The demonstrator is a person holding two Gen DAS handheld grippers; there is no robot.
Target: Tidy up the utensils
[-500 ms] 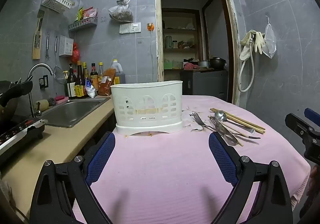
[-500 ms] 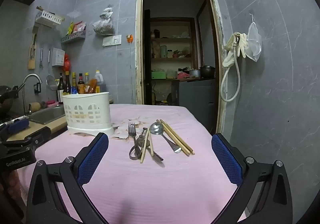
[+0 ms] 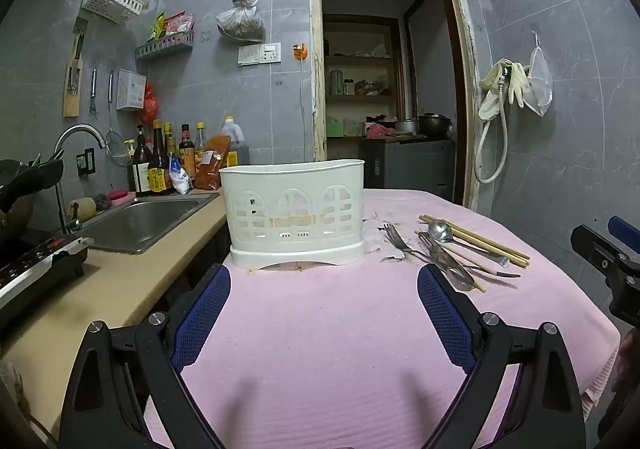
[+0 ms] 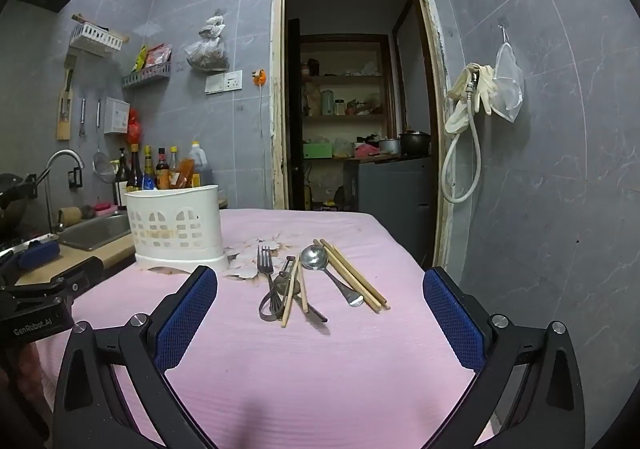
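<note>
A white plastic utensil holder (image 3: pixel 294 217) (image 4: pixel 176 223) stands upright on the pink tablecloth (image 3: pixel 320 329). To its right lies a loose pile of utensils: a fork (image 4: pixel 264 263), a spoon (image 4: pixel 316 257), wooden chopsticks (image 4: pixel 354 275) and more metal cutlery (image 3: pixel 448 263). My left gripper (image 3: pixel 324 289) is open and empty, just short of the holder. My right gripper (image 4: pixel 320 289) is open and empty, hovering in front of the utensil pile. Each gripper shows at the edge of the other's view.
A counter with a steel sink (image 3: pixel 144 219), a tap, sauce bottles (image 3: pixel 160 165) and a stove (image 3: pixel 36 261) runs along the left. An open doorway (image 3: pixel 384 89) lies behind the table. A hose and gloves (image 4: pixel 472 101) hang on the right wall.
Both grippers have barely moved. Nothing on the table has shifted.
</note>
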